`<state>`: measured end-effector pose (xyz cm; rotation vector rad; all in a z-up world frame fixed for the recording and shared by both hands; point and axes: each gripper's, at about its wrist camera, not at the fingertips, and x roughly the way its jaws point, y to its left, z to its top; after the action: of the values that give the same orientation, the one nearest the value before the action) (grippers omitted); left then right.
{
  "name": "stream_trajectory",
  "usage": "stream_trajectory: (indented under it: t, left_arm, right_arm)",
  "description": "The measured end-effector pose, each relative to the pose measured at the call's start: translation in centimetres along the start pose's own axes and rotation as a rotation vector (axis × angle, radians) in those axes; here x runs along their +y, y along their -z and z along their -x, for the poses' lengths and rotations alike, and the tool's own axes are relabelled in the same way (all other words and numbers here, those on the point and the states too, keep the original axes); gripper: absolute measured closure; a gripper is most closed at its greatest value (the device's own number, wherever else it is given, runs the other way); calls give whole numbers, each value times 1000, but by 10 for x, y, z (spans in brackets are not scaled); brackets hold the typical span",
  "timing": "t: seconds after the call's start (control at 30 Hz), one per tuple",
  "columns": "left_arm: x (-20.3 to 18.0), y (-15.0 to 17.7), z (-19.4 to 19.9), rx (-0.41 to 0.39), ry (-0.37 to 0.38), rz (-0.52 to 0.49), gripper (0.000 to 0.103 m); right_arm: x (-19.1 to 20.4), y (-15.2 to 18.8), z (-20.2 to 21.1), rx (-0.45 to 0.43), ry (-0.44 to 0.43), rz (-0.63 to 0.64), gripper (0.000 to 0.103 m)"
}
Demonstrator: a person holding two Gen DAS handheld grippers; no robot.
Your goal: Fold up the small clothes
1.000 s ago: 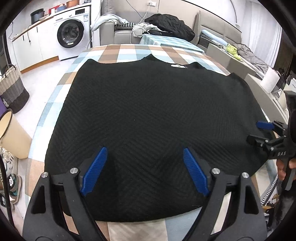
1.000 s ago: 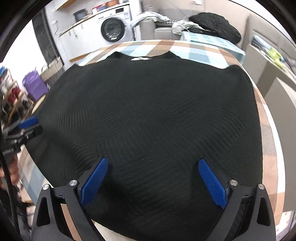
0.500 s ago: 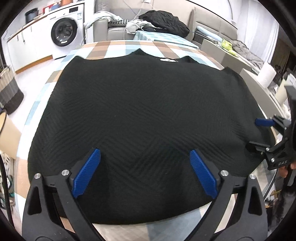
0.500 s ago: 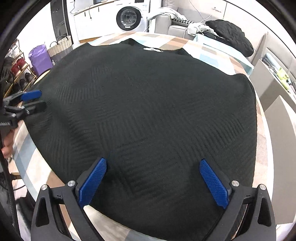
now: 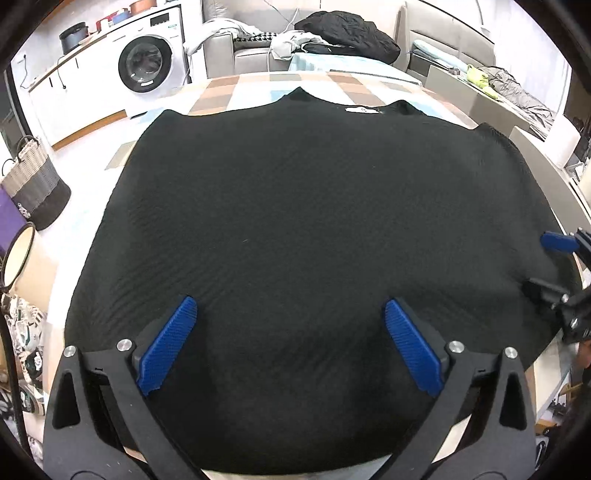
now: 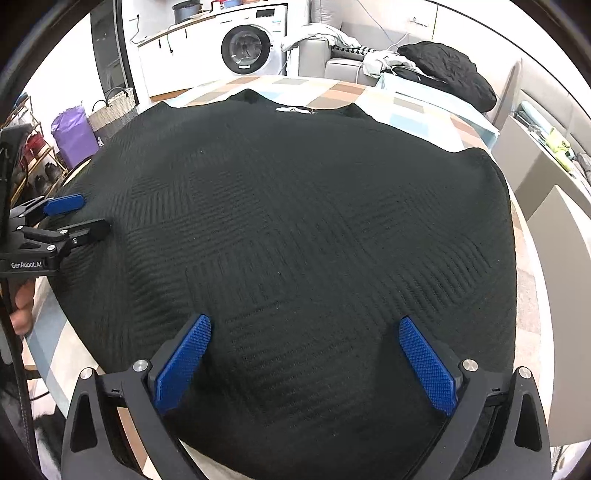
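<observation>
We see a black knit top (image 5: 314, 229) spread flat, front or back we cannot tell, on a counter (image 5: 258, 86) covered in a checked cloth of brown, pale blue and cream. Its fabric carries a ribbed pattern of diagonal and chevron bands (image 6: 332, 240), clearest in the right wrist view. The neckline lies at the far edge, with a small white label (image 5: 362, 109) at its centre and a raised point of fabric on either side. The near hem reaches almost to the near edge of the counter, and the garment covers most of the surface.

The left hand-held gripper (image 5: 291, 339) hovers over the near part of the top with its blue pads (image 5: 166, 350) spread wide apart; its jaws have just been opening, and nothing is clamped between them. The right hand-held gripper (image 6: 303, 358) is likewise held with its pads (image 6: 424, 365) far apart above the near hem, gripping nothing.

Beyond the counter we note a white washing machine (image 5: 147, 62), a grey sofa (image 5: 251, 48) bearing a dark bundle of clothing (image 5: 347, 33), and a woven basket (image 5: 33, 181) on the floor at the left.
</observation>
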<state>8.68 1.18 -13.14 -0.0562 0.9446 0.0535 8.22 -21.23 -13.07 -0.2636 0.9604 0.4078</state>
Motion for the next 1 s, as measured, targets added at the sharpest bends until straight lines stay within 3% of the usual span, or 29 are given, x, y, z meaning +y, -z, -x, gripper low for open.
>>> stream_trajectory:
  t: [0.2,0.37,0.57,0.73,0.83,1.0]
  left_arm:
    - [8,13,8,-2,2,-35,1]
    - [3,18,11,9,-12,-60,1]
    - [7,38,26,23,26,-74,1]
    - [34,53,51,10,56,16,1]
    - [58,54,61,10,72,104,1]
    - [94,55,62,106,166,258,5]
  right_arm:
    - [-10,-6,9,-30,-29,-77,1]
    - [1,-4,-2,-2,30,3,1]
    - [-8,0,0,-11,-9,3,1]
    - [-8,-3,13,-40,-4,-9,1]
    - [-13,-8,23,-76,-68,-53,1]
    - [-10,-14,32,-104,-98,-65,1]
